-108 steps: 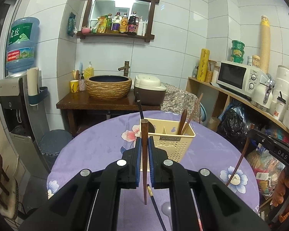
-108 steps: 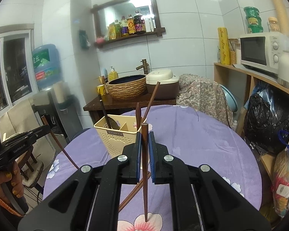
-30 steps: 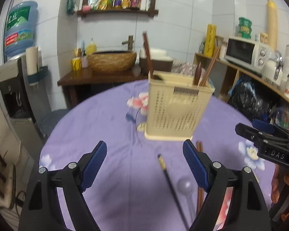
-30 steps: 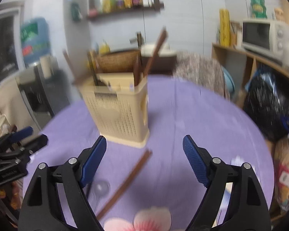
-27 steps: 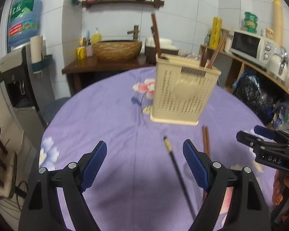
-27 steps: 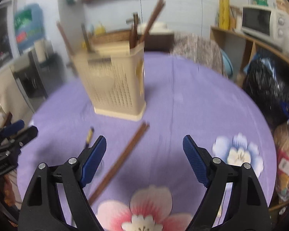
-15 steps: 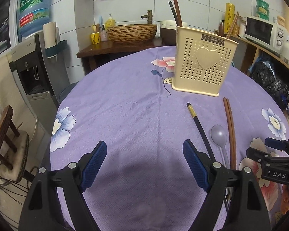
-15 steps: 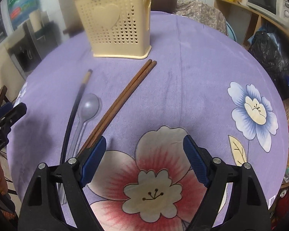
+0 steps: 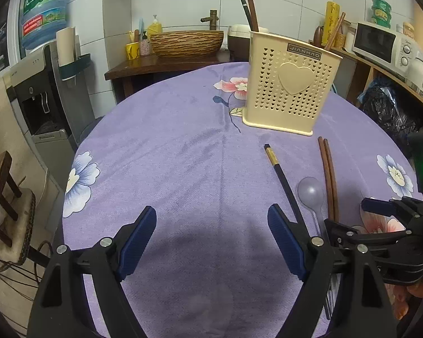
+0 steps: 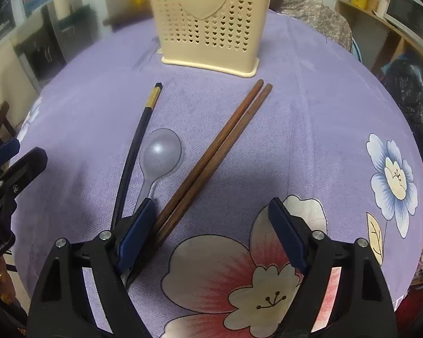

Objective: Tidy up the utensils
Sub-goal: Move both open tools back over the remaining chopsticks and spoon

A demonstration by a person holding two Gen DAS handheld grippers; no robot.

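Basket top cut off by frame, spoon handle end hidden behind right tongs

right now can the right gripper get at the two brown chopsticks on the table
Probably yes. The right gripper is open just above the brown chopsticks, whose near ends run under its left finger. Nothing covers them; the spoon lies close beside them, apart.
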